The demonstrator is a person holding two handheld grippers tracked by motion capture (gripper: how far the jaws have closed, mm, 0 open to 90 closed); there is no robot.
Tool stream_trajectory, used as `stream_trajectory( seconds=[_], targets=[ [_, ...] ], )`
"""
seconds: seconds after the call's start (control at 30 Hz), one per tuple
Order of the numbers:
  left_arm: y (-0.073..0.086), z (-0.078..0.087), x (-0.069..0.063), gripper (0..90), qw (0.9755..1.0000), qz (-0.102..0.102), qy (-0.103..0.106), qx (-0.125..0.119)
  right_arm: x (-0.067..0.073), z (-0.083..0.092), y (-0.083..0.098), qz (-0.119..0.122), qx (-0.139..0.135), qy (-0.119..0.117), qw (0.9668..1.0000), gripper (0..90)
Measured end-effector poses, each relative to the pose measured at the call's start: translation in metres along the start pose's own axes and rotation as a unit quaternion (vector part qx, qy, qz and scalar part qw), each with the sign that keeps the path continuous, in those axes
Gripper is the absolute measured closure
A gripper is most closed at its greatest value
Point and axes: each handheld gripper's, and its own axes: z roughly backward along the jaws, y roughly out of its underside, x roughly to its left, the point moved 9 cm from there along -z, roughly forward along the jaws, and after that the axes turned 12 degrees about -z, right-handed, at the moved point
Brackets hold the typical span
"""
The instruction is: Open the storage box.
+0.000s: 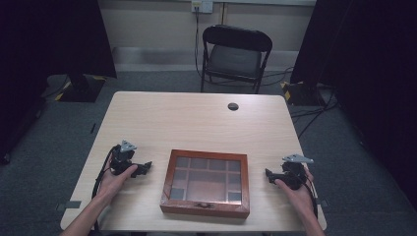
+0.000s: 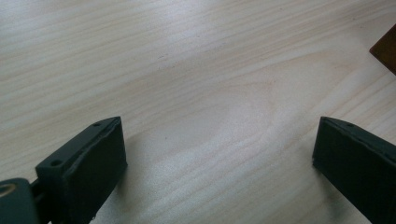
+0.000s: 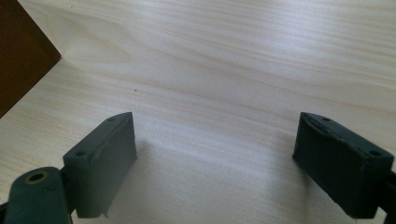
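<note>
1. A chair [image 1: 236,51] is standing past the table's [image 1: 196,115] far edge, facing it. Cables are trailing on the floor at far right. A dark round grommet [image 1: 233,106] is sitting in the tabletop near the far edge.
2. Nothing is lying between either gripper and the box [image 1: 206,183]; bare wood is showing on both sides.
3. The box is sitting at the near-centre of the table, lid shut. Reddish-brown wood frame; the glazed lid is showing a grid of compartments. Contents too dim to tell. A small dark latch is sitting mid-way along the near side.
4. The box is lying flat, long axis running left-right, latch side facing near, roughly square to the table's edges.
5. The left gripper [image 1: 145,167] is resting on the table left of the box, well apart, jaws pointing right at it. The jaws are spread wide, gripping nothing; in the left gripper view a box corner [image 2: 386,49] is showing at far right.
6. The right gripper [image 1: 268,174] is resting right of the box, near it, jaws pointing left. Its jaws are also spread wide on bare wood; in the right gripper view the box corner [image 3: 21,56] is showing at upper left.
</note>
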Motion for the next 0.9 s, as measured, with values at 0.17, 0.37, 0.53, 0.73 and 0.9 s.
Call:
stream_trajectory(
  seconds=[0.17, 0.37, 0.53, 0.73, 0.9],
  targets=[
    [-0.001, 0.001, -0.001, 3.7, 0.9999, 0.011, -0.002, 0.001, 0.0, 0.0, 0.0, 0.0, 0.0, 0.0, 1.0, 12.1],
    [-0.002, 0.005, 0.0, 16.2, 0.9999, 0.016, -0.004, 0.0, 0.0, 0.0, 0.0, 0.001, 0.0, -0.001, 1.0, 12.1],
    [-0.01, 0.011, -0.01, 20.5, 0.9995, 0.005, 0.027, -0.017, 0.0, 0.0, 0.0, 0.001, 0.0, -0.001, 1.0, 12.1],
    [-0.027, 0.024, -0.032, 24.6, 0.9956, -0.015, 0.07, -0.061, 0.0, 0.0, 0.0, 0.001, 0.0, -0.001, 1.0, 12.1],
    [-0.037, 0.031, -0.048, 25.0, 0.9906, -0.029, 0.103, -0.086, 0.0, 0.0, 0.0, 0.001, 0.0, -0.001, 1.0, 12.1]
  ],
)
